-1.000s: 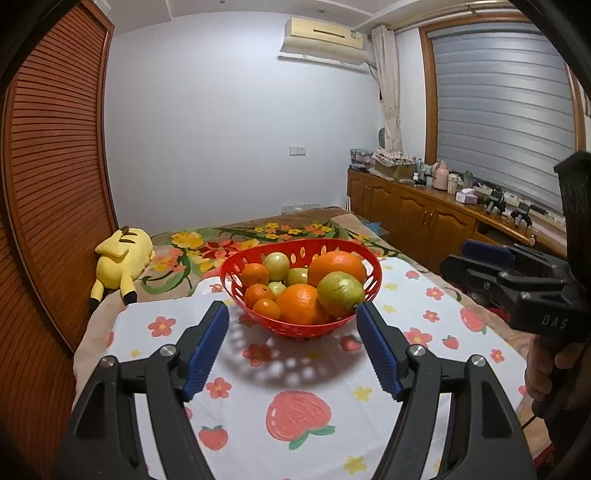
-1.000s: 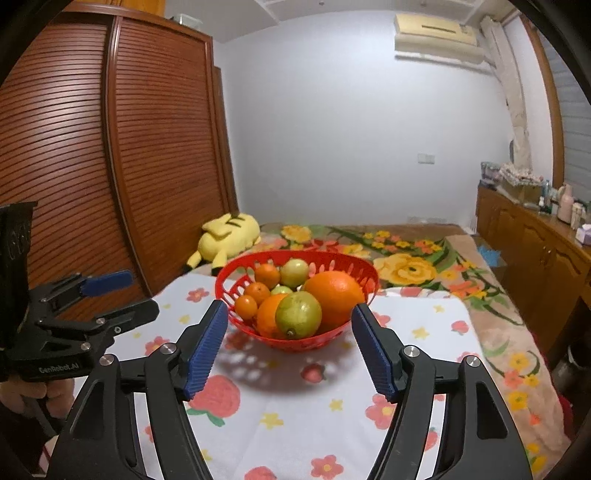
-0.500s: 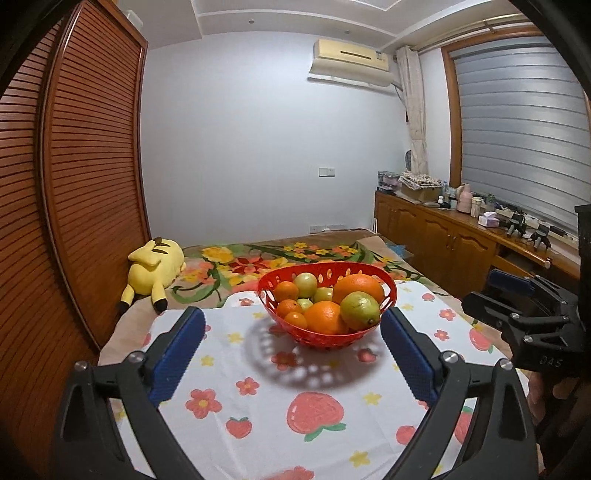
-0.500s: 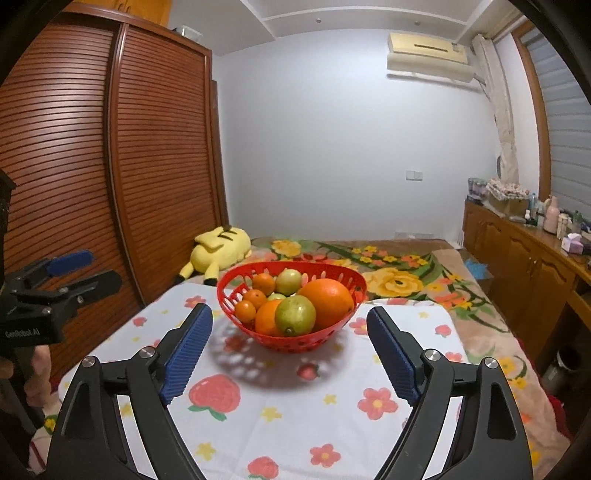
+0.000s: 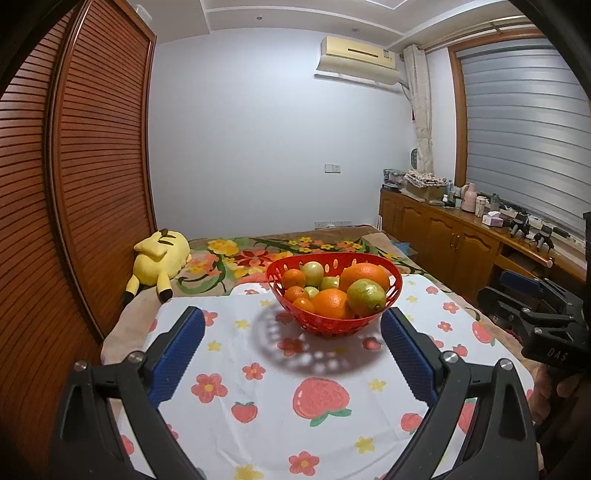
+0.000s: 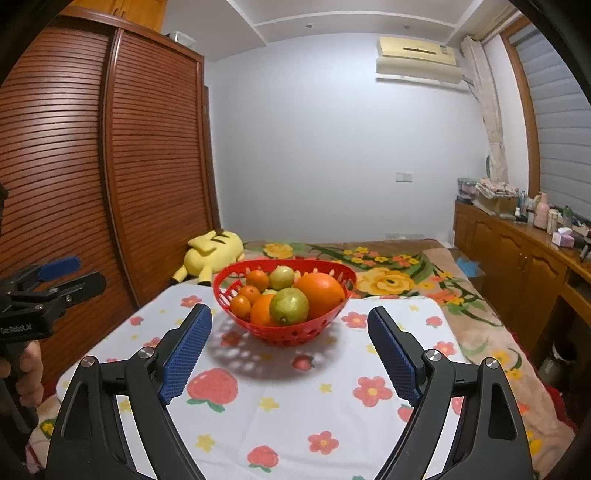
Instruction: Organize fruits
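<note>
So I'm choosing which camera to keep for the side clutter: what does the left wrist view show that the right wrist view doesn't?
Only the left wrist view shows the right gripper at its right edge, and two small black gadgets on the sideboard. Only the right wrist view shows the left gripper at its left edge, and the cabinets above the wardrobe. Both show the red basket of fruit, the yellow plush toy and open jaws holding nothing.
</note>
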